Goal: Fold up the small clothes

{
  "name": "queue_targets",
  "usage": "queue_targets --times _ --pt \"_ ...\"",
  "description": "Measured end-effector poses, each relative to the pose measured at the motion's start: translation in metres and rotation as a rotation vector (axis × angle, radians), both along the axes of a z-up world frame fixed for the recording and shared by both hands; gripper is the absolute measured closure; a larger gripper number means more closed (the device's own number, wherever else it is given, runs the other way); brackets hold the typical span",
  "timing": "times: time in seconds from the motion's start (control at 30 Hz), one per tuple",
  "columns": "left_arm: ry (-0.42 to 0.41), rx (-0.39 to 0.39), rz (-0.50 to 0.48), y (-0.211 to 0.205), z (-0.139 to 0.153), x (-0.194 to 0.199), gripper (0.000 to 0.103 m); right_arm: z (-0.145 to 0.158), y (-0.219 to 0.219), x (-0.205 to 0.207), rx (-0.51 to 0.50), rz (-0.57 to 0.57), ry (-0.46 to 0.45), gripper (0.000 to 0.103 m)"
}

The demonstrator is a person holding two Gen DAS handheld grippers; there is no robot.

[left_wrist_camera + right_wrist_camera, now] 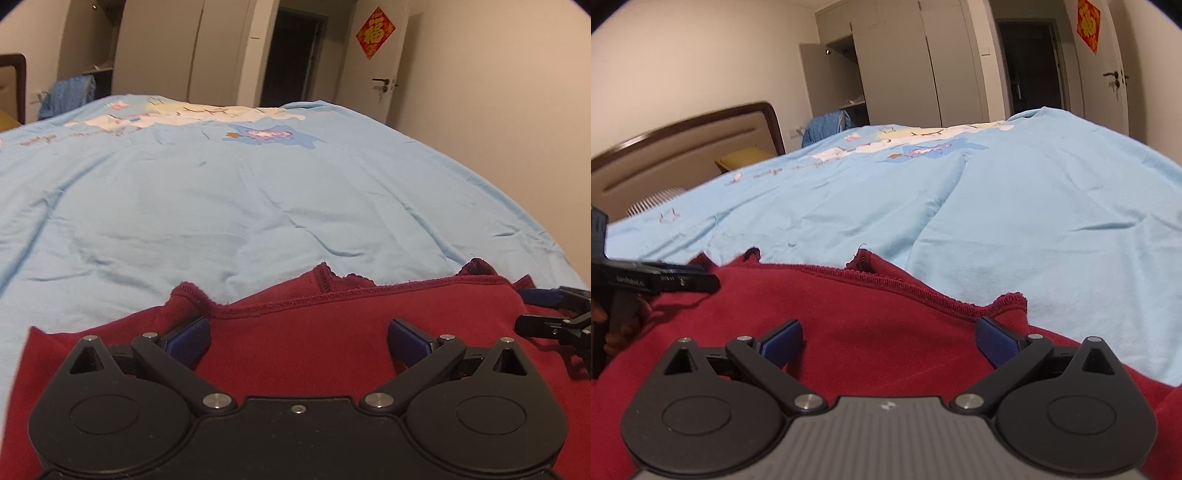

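Note:
A dark red garment (303,332) lies flat on the light blue bedspread (258,206), its stitched far edge running across both views. My left gripper (299,339) hovers low over the garment's left part, open, with nothing between its blue pads (192,338). My right gripper (890,338) stands open over the same red garment (868,314) near its right corner, also holding nothing. Each gripper shows in the other's view: the right one (554,310) at the far right, the left one (665,278) at the far left with a hand below it.
The bedspread (1015,221) stretches far ahead with a cartoon print near its far end. A brown headboard (683,147) and a yellow pillow (746,158) lie to the left. Wardrobes (905,62), a dark doorway (291,59) and a door with a red decoration (375,33) stand beyond.

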State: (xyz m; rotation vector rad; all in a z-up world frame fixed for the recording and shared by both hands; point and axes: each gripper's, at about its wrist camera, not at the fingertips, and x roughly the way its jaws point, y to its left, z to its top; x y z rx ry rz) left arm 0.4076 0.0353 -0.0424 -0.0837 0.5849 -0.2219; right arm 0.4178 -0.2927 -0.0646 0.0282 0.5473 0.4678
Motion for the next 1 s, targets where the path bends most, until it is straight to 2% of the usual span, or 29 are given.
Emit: queue_targets --times 0.1,0.2,0.37,0.5,0.63,0.73,0.87,1.0 --pt "-0.028 0.03 0.063 -0.003 0.015 -0.02 0.001 0.011 0.01 -0.019 -0.076 -0.037 -0.052 0.0" --pt "-0.03 0.039 0.1 -0.004 0.031 -0.036 0.001 0.022 0.015 -0.041 -0.087 -0.059 -0.092 0.0" --pt "-0.038 0.038 0.135 -0.009 0.056 -0.068 0.001 0.039 0.024 -0.08 -0.043 -0.138 -0.155 0.0" --pt "-0.031 0.062 0.189 -0.011 0.065 -0.096 0.001 0.038 0.038 -0.11 -0.022 -0.192 -0.197 0.0" --pt "-0.041 0.048 0.25 0.0 0.065 -0.131 0.001 0.023 0.06 -0.138 -0.079 -0.256 -0.238 0.0" --pt "-0.034 0.008 0.324 0.017 0.058 -0.157 0.001 0.013 0.077 -0.159 -0.116 -0.278 -0.279 0.0" --pt "-0.049 -0.068 0.405 0.038 0.049 -0.187 0.001 0.008 0.092 -0.178 -0.115 -0.301 -0.326 0.0" --pt "-0.036 -0.104 0.452 0.051 0.034 -0.208 0.001 0.0 0.103 -0.186 -0.126 -0.321 -0.357 0.0"
